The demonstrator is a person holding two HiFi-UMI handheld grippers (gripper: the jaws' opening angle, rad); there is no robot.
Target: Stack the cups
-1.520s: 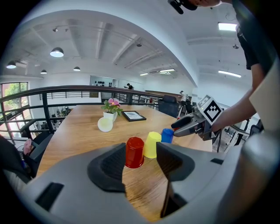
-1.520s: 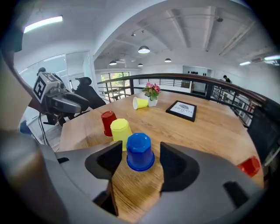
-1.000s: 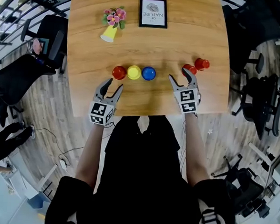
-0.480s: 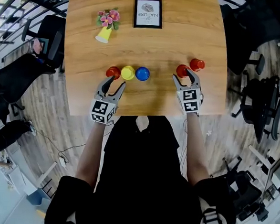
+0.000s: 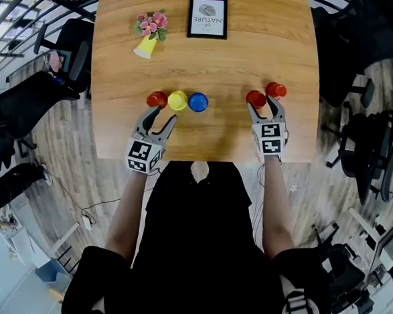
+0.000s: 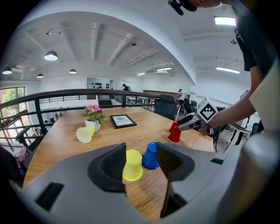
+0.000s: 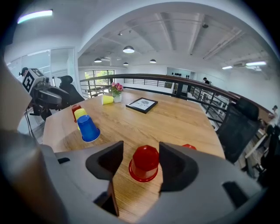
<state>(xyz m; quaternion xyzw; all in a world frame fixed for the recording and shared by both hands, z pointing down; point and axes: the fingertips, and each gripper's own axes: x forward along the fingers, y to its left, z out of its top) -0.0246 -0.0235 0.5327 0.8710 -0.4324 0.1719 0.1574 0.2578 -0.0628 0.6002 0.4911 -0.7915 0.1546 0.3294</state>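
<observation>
The red cup (image 7: 144, 162) is framed, ungripped, between the wide-open jaws of the right tool (image 5: 263, 108), straight ahead; the left tool (image 5: 156, 118) is held open, empty.

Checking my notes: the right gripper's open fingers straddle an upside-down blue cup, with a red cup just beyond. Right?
No: the cup between the right gripper's open fingers is red, not blue, as the right gripper view shows. The rest holds, with another red cup just beyond.

Both arms forward, left hand-held gripper (image 5: 160, 117) and right hand-held gripper (image 5: 262, 105) low (jaws of each apart).
</observation>
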